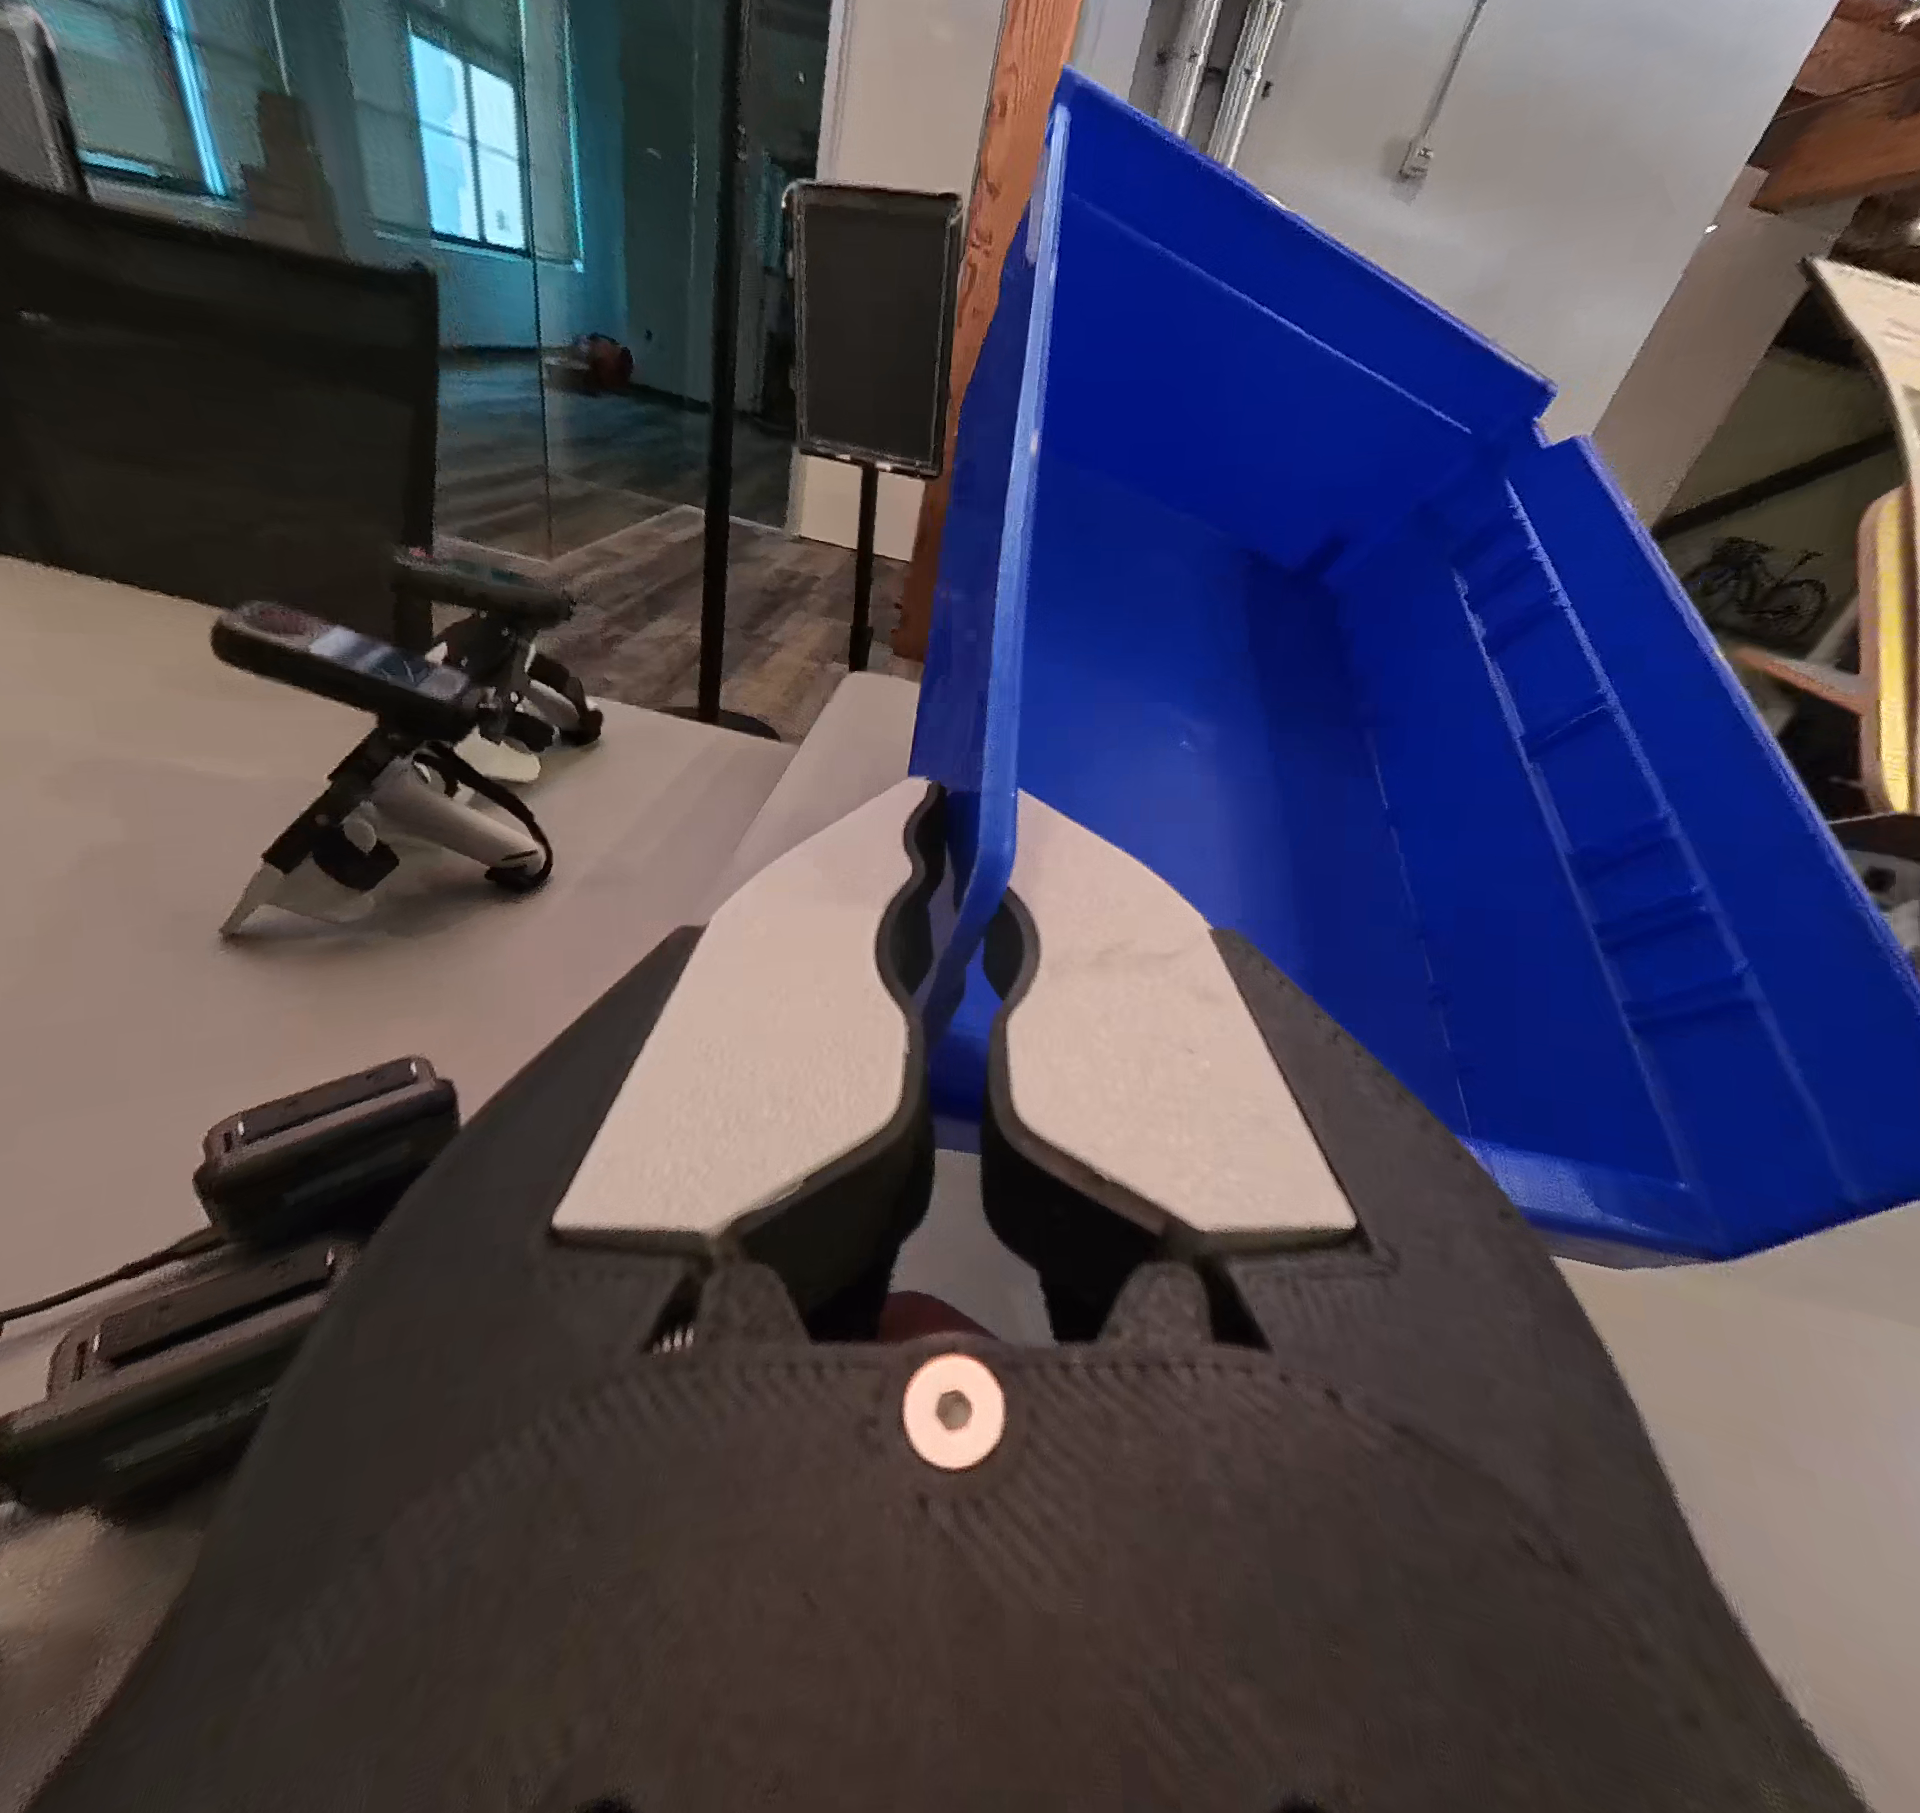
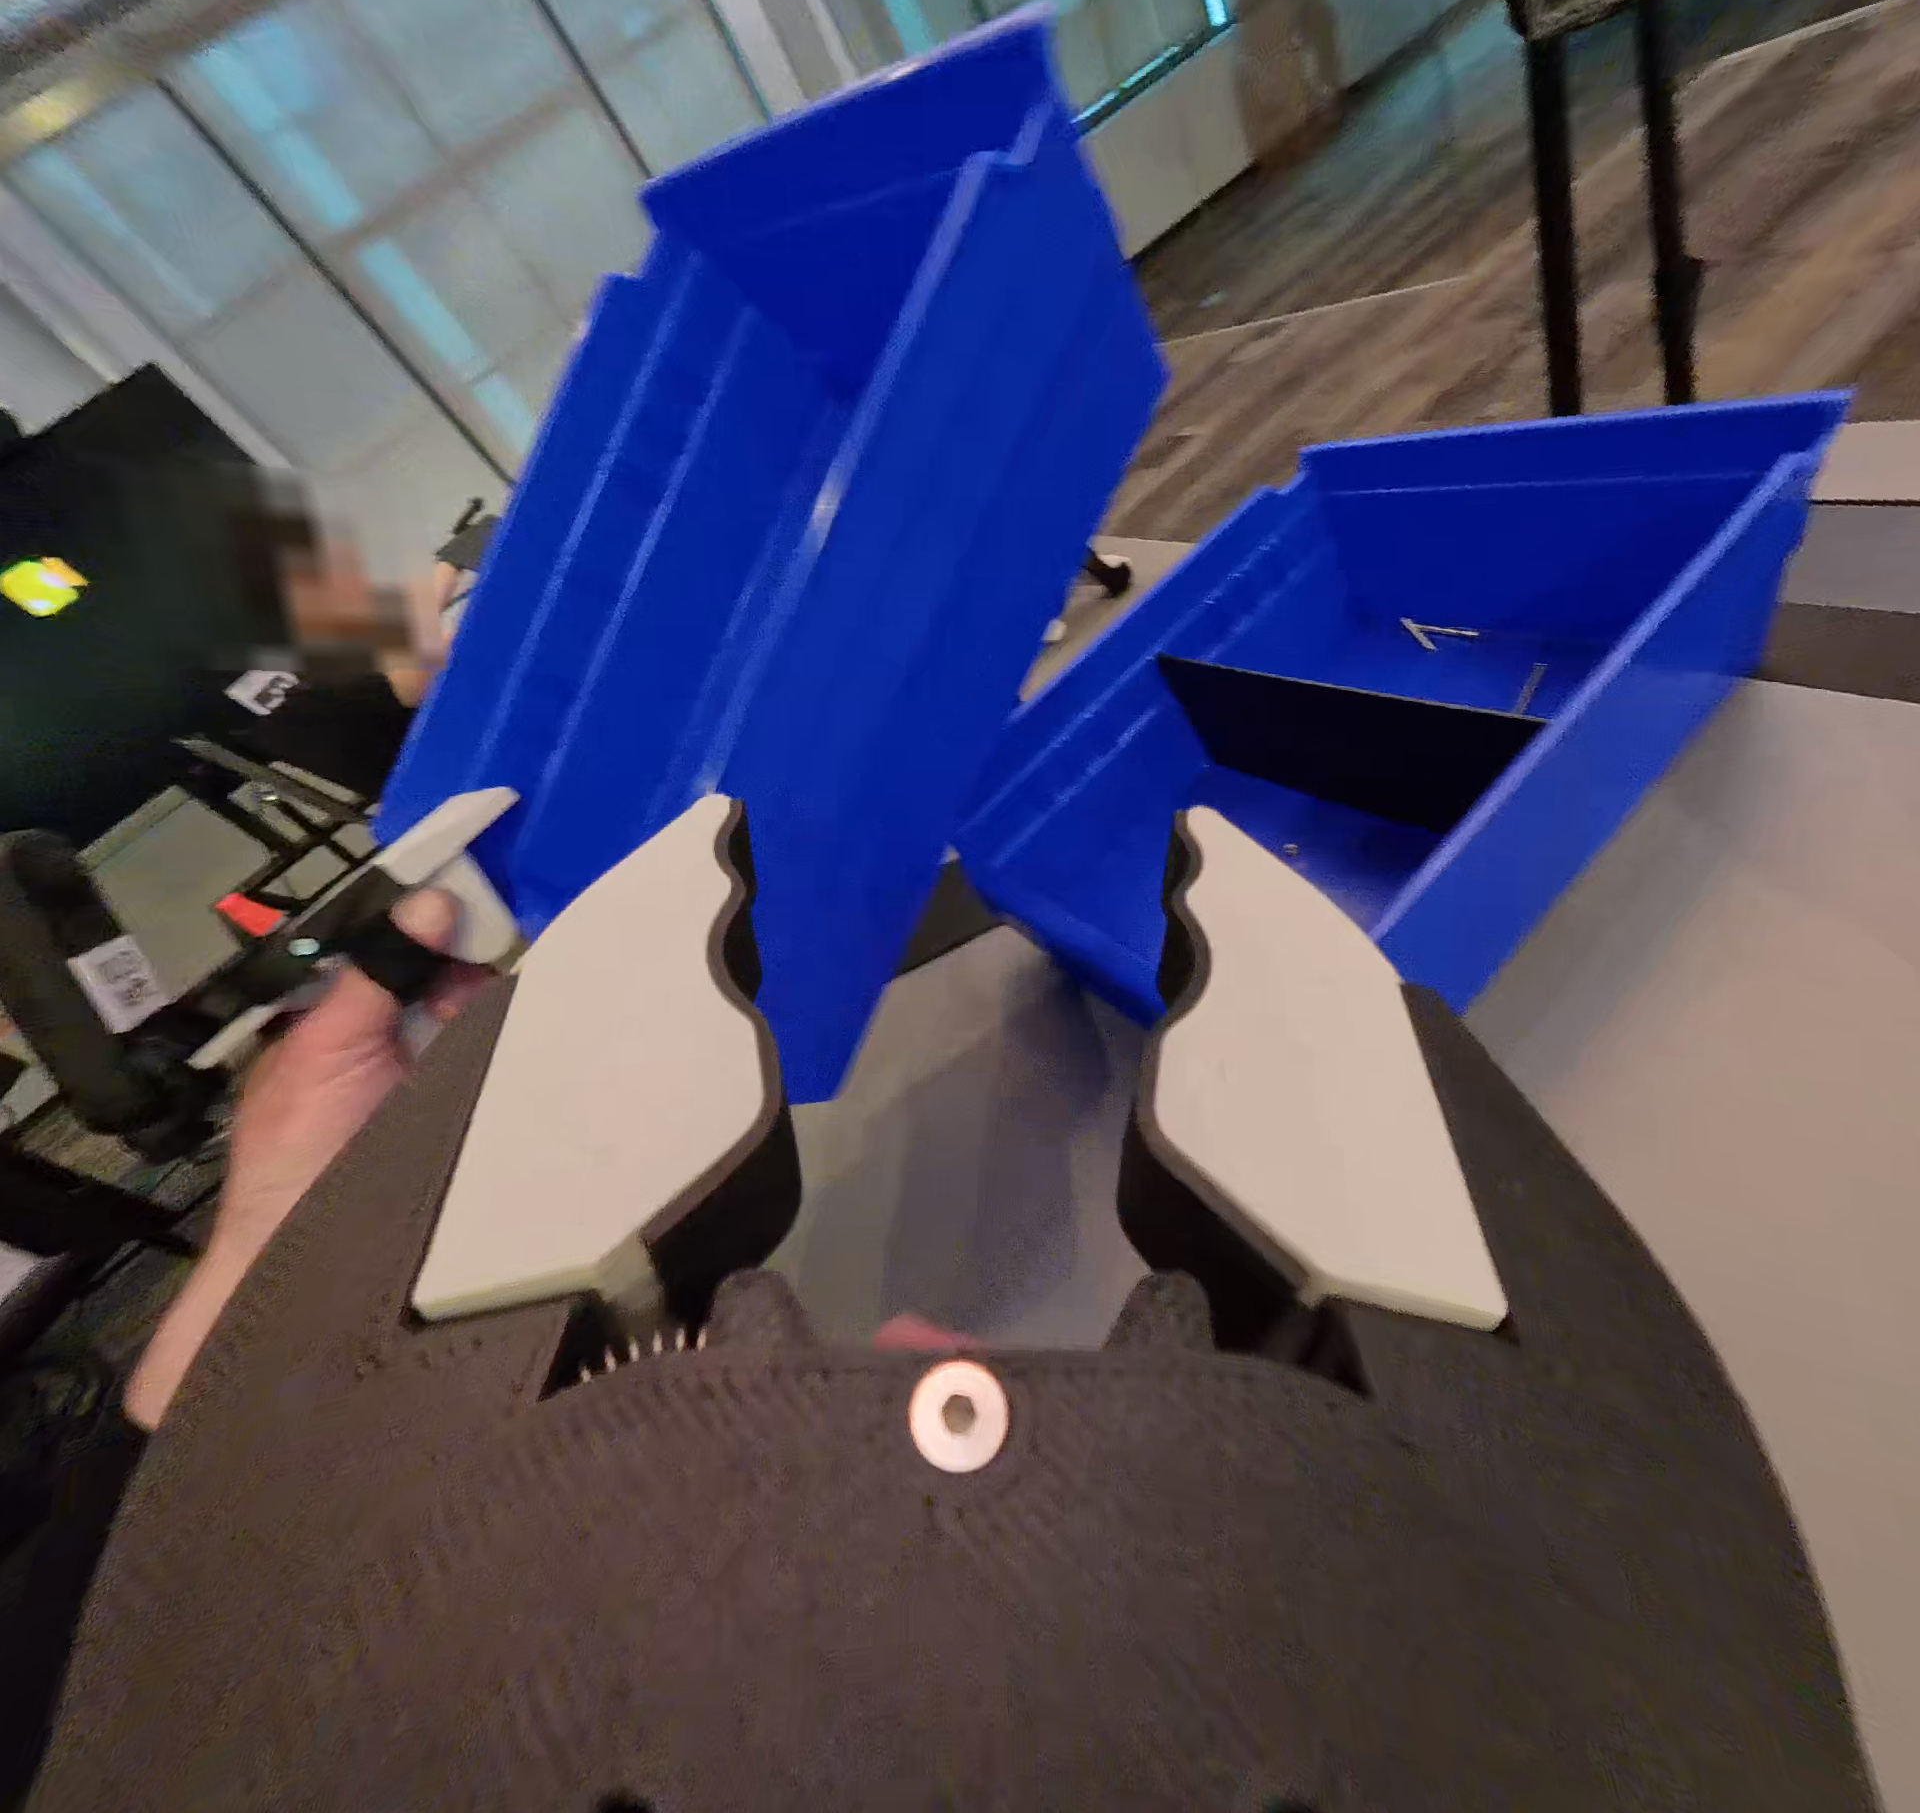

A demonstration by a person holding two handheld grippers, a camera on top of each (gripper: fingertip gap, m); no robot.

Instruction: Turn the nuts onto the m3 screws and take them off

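Note:
My left gripper (image 1: 971, 828) is shut on the side wall of a blue bin (image 1: 1247, 724) and holds it lifted and tilted. The inside that shows looks empty. In the right wrist view this bin (image 2: 831, 475) hangs tilted above the table, with the left gripper (image 2: 457, 859) clamped on its lower left edge. My right gripper (image 2: 958, 813) is open and empty, just below and in front of the lifted bin. A second blue bin (image 2: 1621, 776) with a black divider (image 2: 1351, 735) sits on the table at right. It holds thin metal pieces (image 2: 1439, 633) and a tiny part (image 2: 1291, 849).
On the grey table (image 1: 156, 932), spare hand-held grippers (image 1: 395, 776) lie at the left, with black devices (image 1: 312, 1140) near the front. A black panel on a stand (image 1: 873, 329) is beyond the table edge. A person's hand (image 2: 332, 1057) holds the left gripper. My hands' fingertips stand some 30 cm from each other.

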